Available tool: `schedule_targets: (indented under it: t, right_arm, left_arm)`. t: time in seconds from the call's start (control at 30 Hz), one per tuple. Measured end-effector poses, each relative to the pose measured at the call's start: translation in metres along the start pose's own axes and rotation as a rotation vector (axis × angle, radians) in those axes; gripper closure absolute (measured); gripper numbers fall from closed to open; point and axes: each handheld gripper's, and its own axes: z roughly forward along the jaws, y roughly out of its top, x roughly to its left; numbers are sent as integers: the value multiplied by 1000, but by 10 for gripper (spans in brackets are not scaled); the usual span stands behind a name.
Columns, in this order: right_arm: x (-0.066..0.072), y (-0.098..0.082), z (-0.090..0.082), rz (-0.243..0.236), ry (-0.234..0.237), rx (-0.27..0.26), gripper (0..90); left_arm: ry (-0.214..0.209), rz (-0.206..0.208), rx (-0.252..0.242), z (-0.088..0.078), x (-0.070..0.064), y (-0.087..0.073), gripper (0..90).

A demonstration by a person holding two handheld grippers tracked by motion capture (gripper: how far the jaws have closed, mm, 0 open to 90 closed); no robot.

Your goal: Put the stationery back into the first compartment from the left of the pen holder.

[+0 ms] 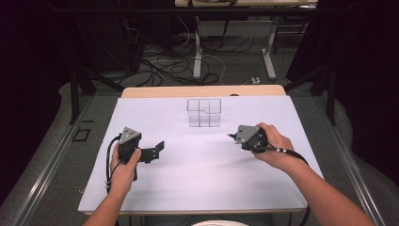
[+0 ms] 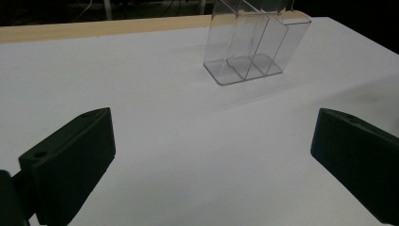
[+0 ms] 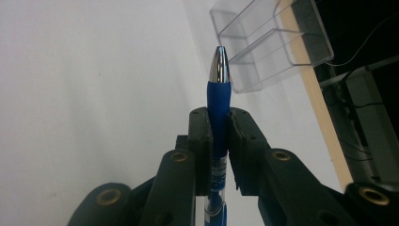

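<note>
From my seat, the relation that matters is pen to organizer: my right gripper (image 1: 234,136) pinches a blue pen (image 3: 219,89) between its pressed-together jaws, the pen's long axis running straight out along the jaws with its chrome tip leading, and that tip aims toward the clear compartmented organizer (image 1: 203,112) standing upright near the far middle of the white table (image 1: 197,179). In the high view the organizer lies ahead and to the left of the right gripper, apart from it, with bare table between. The right hand (image 1: 273,143) is plainly the nearer one and already holds the pen, so I judge the likely move is to carry the pen to a compartment and tip it in, which would call for turning the pen from level toward upright. My left gripper (image 1: 157,149) sits on the near left of the table, jaws spread wide and empty, farther from the organizer (image 2: 254,44). There is white print on the pen's barrel below the jaws, but I cannot read it; I see no other labels.
</note>
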Motion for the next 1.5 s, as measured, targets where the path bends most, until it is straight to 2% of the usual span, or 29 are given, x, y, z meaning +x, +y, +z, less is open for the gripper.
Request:
schedule_targets:
  t: [0.1,0.13,0.23,0.43,0.63,0.7,0.77,0.87,0.9,1.23,1.4,1.47,1.5]
  right_arm:
    - [-4,3,-3,97,-2,-55,799]
    - [-6,3,-4,111,-4,-74,799]
    - [-10,5,-5,202,-10,-125,799]
    - [-22,8,-9,386,-25,-257,799]
    - [-31,7,-11,600,-25,-385,799]
    - [-34,6,-10,669,-12,-423,799]
    - [-36,6,-8,745,-5,-459,799]
    - [-39,5,-5,824,-6,-499,799]
    - [-40,5,-4,865,0,-513,799]
    - [-53,8,6,1098,2,-621,800]
    - [-62,14,12,1158,-5,-642,799]
    - [-65,17,15,1178,-29,-666,799]
    - [-67,18,15,1175,-33,-660,800]
  left_arm:
    - [0,1,-1,0,0,0,2]
    - [0,1,-1,0,0,0,2]
    - [-1,1,0,0,0,0,2]
    - [-1,-2,-3,0,1,0,2]
    - [-1,-1,-3,0,1,0,2]
    - [0,-2,-4,0,1,0,2]
    - [0,-1,-4,0,1,0,2]
    - [0,-1,-4,0,1,0,2]
    - [1,-1,-4,0,1,0,2]
    - [2,-3,-6,0,2,1,2]
    - [0,-9,-6,-1,2,1,2]
    - [0,-11,-5,-1,2,1,2]
    - [1,-11,-4,-1,2,1,2]
